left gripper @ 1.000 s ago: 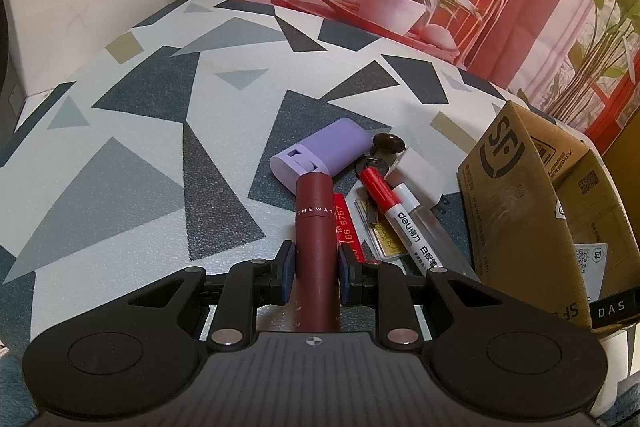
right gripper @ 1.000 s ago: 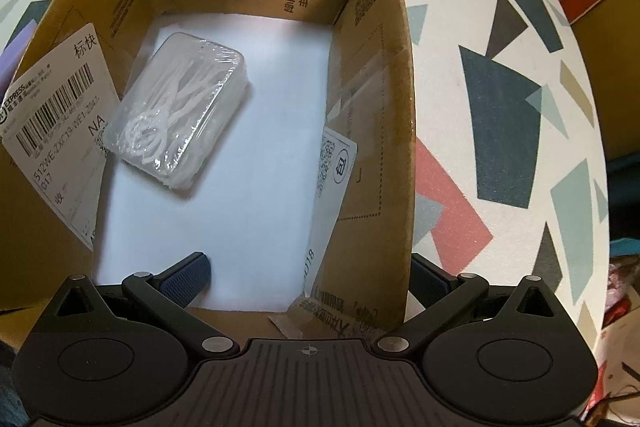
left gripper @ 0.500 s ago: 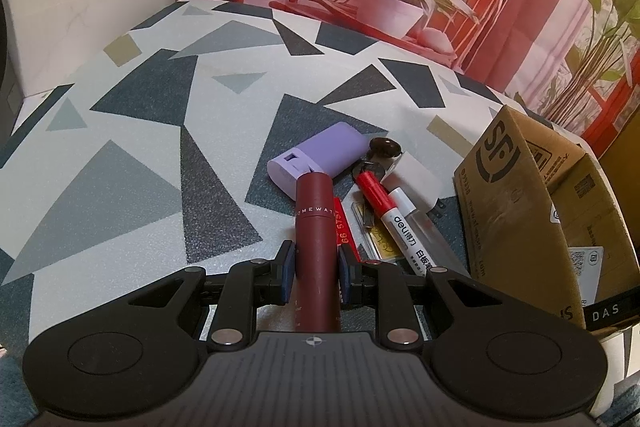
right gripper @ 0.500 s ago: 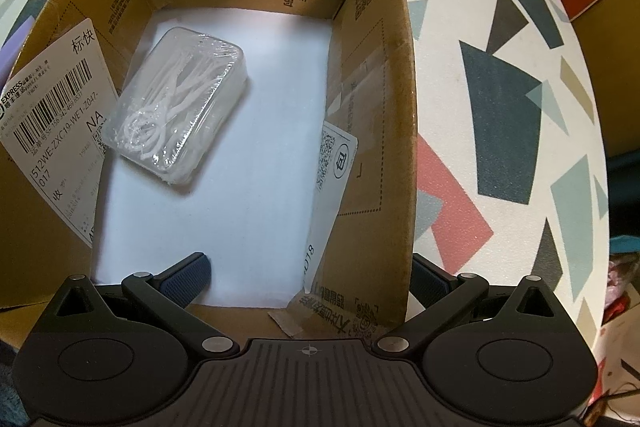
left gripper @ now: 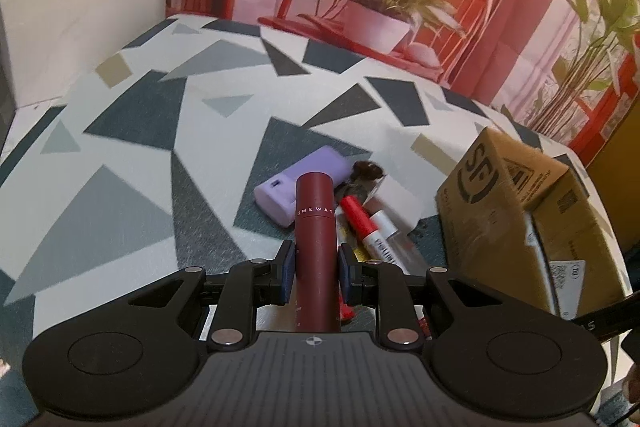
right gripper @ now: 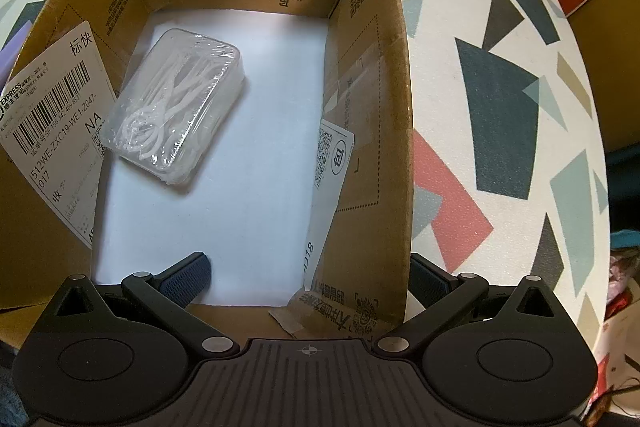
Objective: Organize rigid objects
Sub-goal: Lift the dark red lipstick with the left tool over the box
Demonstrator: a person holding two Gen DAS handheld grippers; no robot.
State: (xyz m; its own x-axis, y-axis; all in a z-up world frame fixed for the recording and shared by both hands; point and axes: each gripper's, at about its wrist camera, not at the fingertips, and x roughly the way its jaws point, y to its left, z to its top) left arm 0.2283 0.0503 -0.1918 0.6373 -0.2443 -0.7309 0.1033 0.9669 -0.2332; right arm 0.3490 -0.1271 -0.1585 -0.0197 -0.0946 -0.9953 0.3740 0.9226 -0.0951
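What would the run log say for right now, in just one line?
left hand-held gripper: shut on dark red tube | right hand-held gripper: open over cardboard box | in box: clear plastic case

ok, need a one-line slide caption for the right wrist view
Right gripper, open, above a cardboard box that holds a clear plastic case of floss picks.

Red marker (left gripper: 359, 217) partly behind maroon tube (left gripper: 315, 227)
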